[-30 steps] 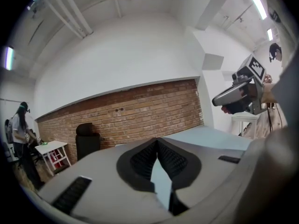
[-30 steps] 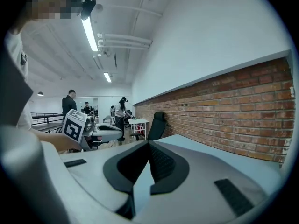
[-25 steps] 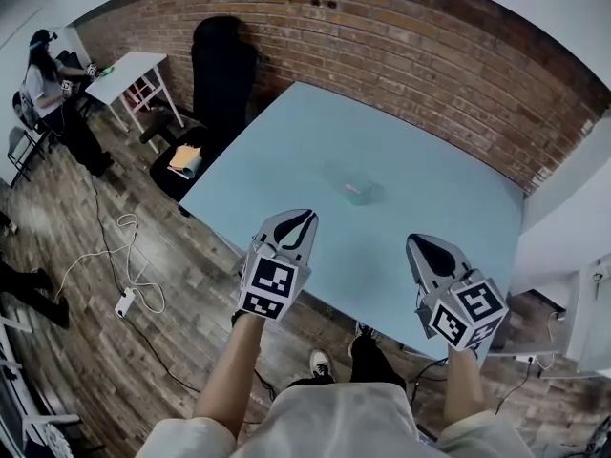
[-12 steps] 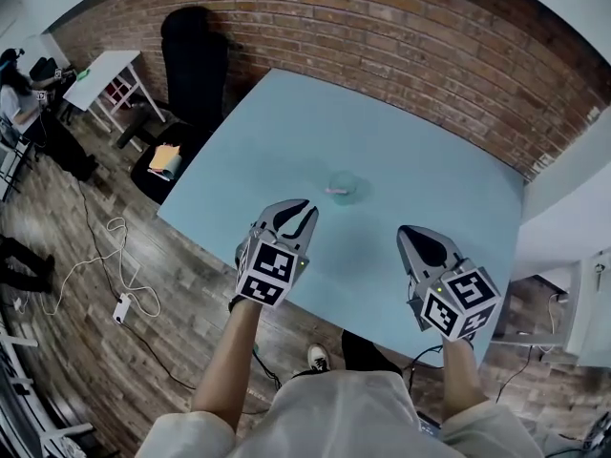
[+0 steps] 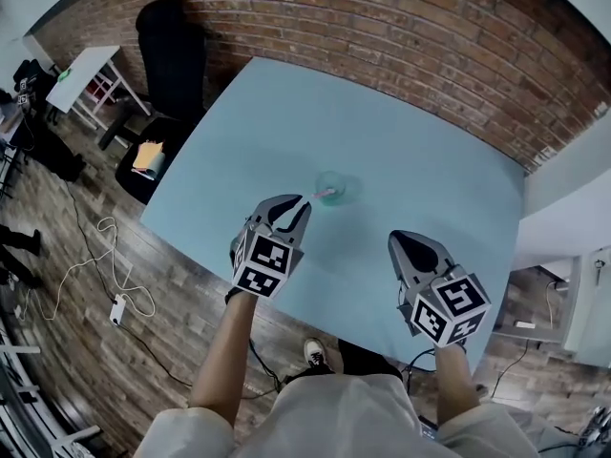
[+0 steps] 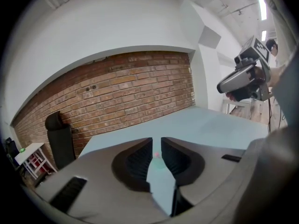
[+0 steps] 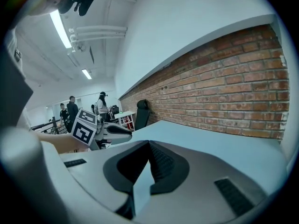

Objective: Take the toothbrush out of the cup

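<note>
Left gripper (image 5: 297, 205), jaws opening (empty), near cup (image 5: 334, 185) holding toothbrush (image 5: 325, 195), right gripper (image 5: 397, 240) jaws together

Bright, even light throughout. The ceiling strip lights (image 7: 60, 27) flare in the right gripper view. Heavy fisheye bending, black corners on every frame. Soft shadows on the tabletop (image 5: 401, 151); the cup (image 5: 331, 187) looks slightly smeared, perhaps.

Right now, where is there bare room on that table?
Bare table runs from the cup to the brick wall side and across to the right edge. Crowded: the near edge, where the left gripper, jaws opening with nothing between them, hovers by the cup and toothbrush, the right gripper alongside.
</note>
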`<state>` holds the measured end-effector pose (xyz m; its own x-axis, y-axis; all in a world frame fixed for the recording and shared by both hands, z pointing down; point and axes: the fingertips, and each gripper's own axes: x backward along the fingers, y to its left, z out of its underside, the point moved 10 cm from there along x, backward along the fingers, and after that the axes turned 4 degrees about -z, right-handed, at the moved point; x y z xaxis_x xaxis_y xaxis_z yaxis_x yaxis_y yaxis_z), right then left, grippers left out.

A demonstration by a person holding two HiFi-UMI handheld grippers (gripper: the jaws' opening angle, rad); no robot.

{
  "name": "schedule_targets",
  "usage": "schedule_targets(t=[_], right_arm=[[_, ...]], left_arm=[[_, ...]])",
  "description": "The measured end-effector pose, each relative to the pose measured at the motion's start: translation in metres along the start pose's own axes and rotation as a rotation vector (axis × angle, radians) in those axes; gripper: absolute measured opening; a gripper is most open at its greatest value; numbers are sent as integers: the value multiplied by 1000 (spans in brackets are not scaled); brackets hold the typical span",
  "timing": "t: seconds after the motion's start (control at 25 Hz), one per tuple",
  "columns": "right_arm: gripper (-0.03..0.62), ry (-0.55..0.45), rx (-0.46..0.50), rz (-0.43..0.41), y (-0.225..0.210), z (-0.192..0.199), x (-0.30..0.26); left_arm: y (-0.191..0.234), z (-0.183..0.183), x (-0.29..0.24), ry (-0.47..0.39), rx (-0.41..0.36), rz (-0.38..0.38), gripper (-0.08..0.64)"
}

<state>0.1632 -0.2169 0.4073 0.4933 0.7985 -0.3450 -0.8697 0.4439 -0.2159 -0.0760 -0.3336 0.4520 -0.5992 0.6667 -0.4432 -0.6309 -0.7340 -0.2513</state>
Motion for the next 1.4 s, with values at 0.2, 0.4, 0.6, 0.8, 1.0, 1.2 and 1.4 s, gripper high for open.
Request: schedule_targets(t=[0.2, 0.4, 0.6, 0.8, 1.0, 1.2, 1.4], right_arm=[[5, 23, -24, 8, -13, 8, -8], [5, 52, -48, 13, -19, 17, -10], [5, 84, -64, 5, -29, 27, -15], [5, 104, -84, 8, -37, 36, -18], [5, 123, -91, 1, -41, 42, -21], [5, 136, -102, 8, -46, 46, -22], [5, 142, -112, 15, -53, 50, -21]], left_arm=[[1, 9, -26, 44, -8, 32, 100], [0, 21, -48, 97, -8, 67, 107], [0, 35, -70, 141, 7, 74, 121], [-1, 45, -88, 168, 14, 99, 124], [-1, 50, -104, 191, 15, 118, 124], [-3, 56, -119, 216, 16, 142, 124], [-4, 59, -127, 226, 25, 141, 124]])
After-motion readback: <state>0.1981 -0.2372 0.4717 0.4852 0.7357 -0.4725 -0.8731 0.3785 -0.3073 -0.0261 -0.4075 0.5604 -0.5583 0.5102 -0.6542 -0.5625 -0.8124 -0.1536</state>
